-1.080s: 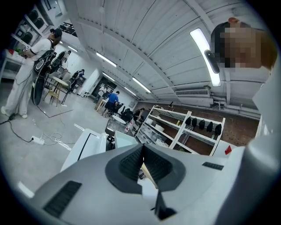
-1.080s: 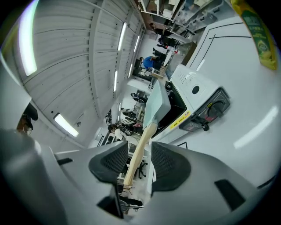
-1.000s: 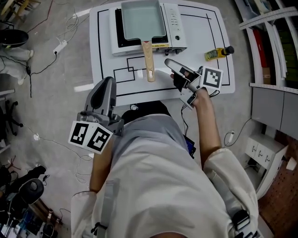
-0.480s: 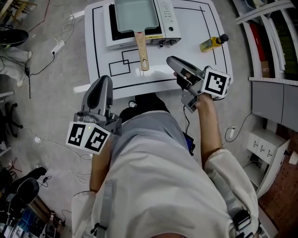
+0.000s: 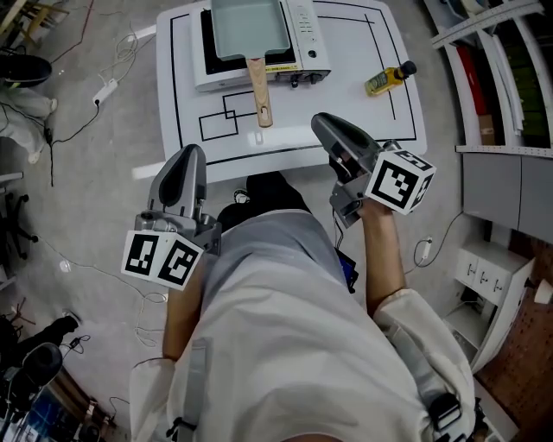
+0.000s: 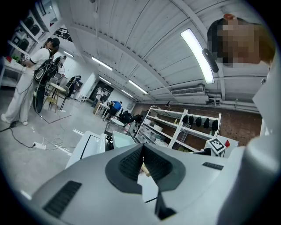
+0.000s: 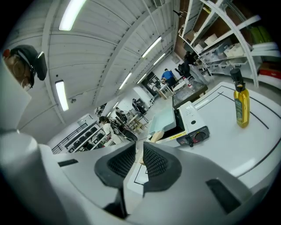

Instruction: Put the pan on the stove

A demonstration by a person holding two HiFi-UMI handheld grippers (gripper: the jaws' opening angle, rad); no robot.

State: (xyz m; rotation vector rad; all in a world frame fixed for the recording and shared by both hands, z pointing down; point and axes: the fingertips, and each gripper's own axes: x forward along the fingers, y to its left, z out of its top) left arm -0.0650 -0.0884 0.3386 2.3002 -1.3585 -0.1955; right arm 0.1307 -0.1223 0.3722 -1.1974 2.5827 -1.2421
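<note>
Pan (image 5: 249, 22) on stove (image 5: 305, 33): task looks done. Your left tongs (image 5: 192, 157) closed, empty; right tongs (image 5: 325, 123) just closing, slit left, empty.

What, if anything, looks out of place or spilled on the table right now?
Nothing stands out. The pan sits flat on the stove, its wooden handle jutting past the near edge. The oil bottle stands upright on the table, with no spill visible.
</note>
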